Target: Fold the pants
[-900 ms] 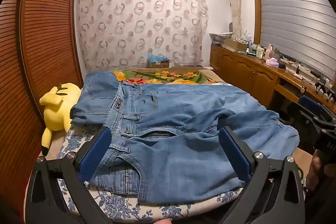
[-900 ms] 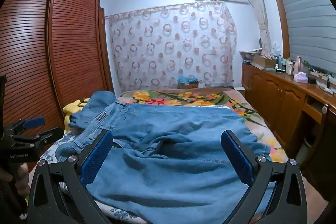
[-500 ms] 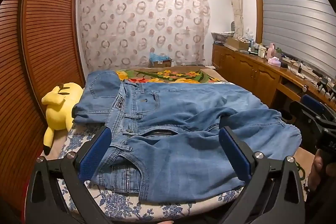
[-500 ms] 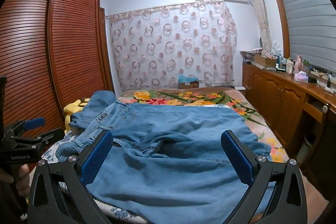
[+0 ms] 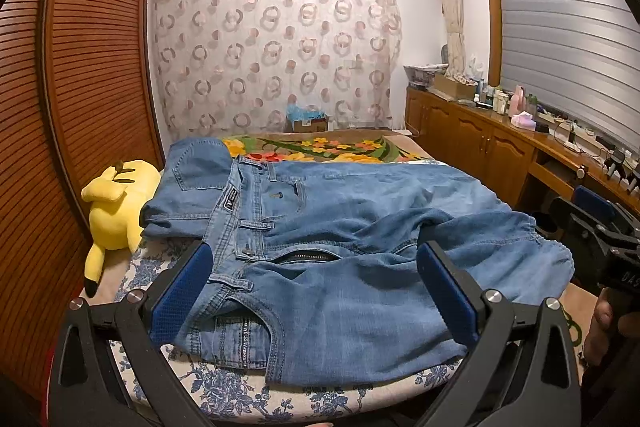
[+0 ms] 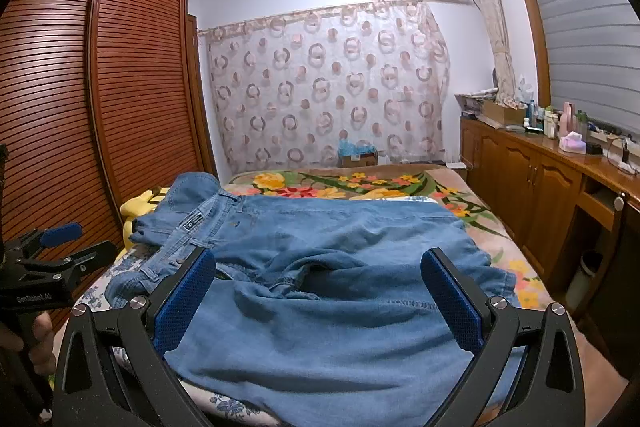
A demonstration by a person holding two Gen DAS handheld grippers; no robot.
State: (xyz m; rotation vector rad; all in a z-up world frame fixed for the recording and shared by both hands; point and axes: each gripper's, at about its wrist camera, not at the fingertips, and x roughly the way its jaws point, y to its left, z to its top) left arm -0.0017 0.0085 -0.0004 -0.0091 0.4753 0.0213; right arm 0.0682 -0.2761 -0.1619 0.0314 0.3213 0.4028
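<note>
Bed (image 5: 224, 391): claws (both) wide, empty.

Light blue denim pants (image 5: 340, 227) lay by a yellow plush toy (image 5: 116, 203); sheet (image 5: 240, 393) white with blue flowers

Open air above the jeans (image 5: 340, 267); plush toy (image 5: 116, 203) crowds the bed's left edge.
</note>
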